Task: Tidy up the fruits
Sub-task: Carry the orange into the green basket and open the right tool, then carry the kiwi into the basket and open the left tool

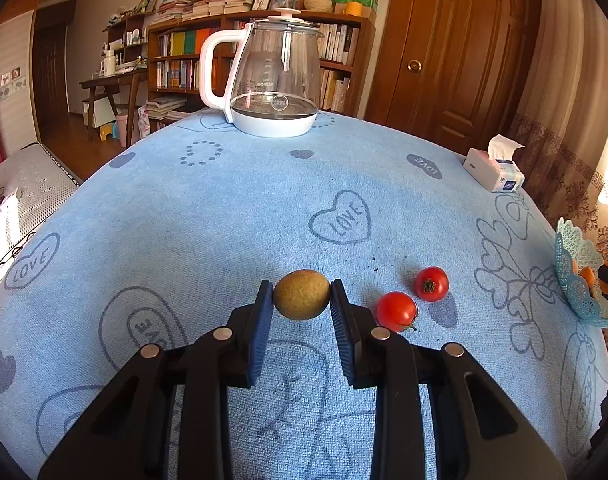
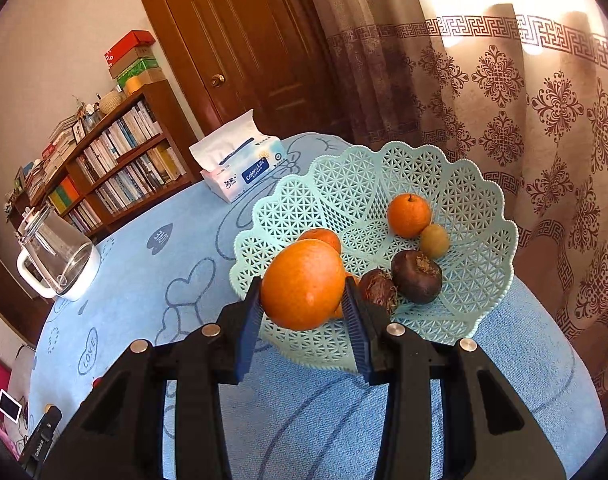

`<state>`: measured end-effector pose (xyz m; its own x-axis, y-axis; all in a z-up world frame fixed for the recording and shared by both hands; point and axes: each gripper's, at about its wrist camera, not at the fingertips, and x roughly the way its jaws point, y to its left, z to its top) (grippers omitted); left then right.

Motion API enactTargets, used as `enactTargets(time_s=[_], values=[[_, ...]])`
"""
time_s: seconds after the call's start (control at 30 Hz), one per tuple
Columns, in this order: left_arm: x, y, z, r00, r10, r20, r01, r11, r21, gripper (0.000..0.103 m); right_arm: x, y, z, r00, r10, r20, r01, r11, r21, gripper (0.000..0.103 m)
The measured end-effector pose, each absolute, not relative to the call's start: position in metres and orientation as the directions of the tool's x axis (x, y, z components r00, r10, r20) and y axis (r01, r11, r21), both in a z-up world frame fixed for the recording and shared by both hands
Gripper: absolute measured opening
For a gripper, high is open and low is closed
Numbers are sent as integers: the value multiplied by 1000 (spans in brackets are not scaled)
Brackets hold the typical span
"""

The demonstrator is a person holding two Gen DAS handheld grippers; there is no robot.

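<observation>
Your right gripper [image 2: 304, 300] clamps the orange [image 2: 302, 284] at frame centre over the basket [image 2: 464, 208]; drop it in. Left gripper [image 1: 301, 300] grips the kiwi [image 1: 301, 294], next to go.

The left tongs [image 1: 301, 294] pinch a brownish-green kiwi [image 1: 301, 295] between their blue pads, above the blue desk [image 1: 223, 220]. Just to their right lie two red tomatoes [image 1: 396, 311], near each other. Far ahead stands a glass kettle [image 1: 271, 80]; off to the right, a tissue pack [image 1: 494, 170] and a pale blue basket [image 1: 580, 276].
</observation>
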<state>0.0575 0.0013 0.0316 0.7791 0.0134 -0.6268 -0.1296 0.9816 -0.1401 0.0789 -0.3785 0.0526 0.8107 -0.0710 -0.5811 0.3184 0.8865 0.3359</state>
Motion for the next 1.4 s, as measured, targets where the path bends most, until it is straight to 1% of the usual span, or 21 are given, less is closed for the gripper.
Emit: enactTargets(time_s=[0.17, 0.3, 0.43, 0.6, 0.67, 0.73, 0.87, 1.0, 1.1, 1.27, 1.4], values=[[57, 1, 32, 779, 13, -627, -130, 982, -140, 30, 77, -385, 49, 803, -81, -591, 347, 869, 352, 41], [58, 1, 32, 779, 13, -627, -130, 982, -140, 30, 75, -387, 51, 814, -86, -575, 350, 862, 366, 42], [58, 1, 32, 779, 13, -627, -129, 982, -140, 30, 72, -389, 52, 822, -95, -562, 356, 855, 377, 47], [57, 1, 31, 780, 13, -626, -128, 982, -139, 30, 69, -395, 54, 829, -128, -544, 379, 845, 378, 49], [57, 1, 31, 781, 12, -625, -126, 982, -138, 30, 66, -396, 56, 833, -152, -532, 390, 843, 371, 54], [57, 1, 31, 781, 12, -624, -126, 982, -138, 30, 64, -397, 58, 838, -168, -520, 395, 843, 364, 57], [56, -1, 32, 785, 10, -619, -120, 983, -136, 30, 59, -403, 63, 840, -205, -503, 409, 848, 336, 59], [54, -4, 34, 788, 2, -616, -109, 985, -136, 30, 50, -414, 67, 833, -272, -482, 447, 844, 296, 60], [51, -9, 37, 792, -15, -610, -84, 988, -133, 30, 46, -419, 65, 825, -303, -477, 460, 851, 253, 66], [48, -21, 43, 791, -59, -609, -29, 991, -134, 30, 53, -408, 58, 832, -253, -494, 397, 893, 212, 69], [46, -28, 47, 792, -78, -606, -1, 992, -129, 30, 64, -393, 51, 822, -228, -522, 350, 925, 149, 71]])
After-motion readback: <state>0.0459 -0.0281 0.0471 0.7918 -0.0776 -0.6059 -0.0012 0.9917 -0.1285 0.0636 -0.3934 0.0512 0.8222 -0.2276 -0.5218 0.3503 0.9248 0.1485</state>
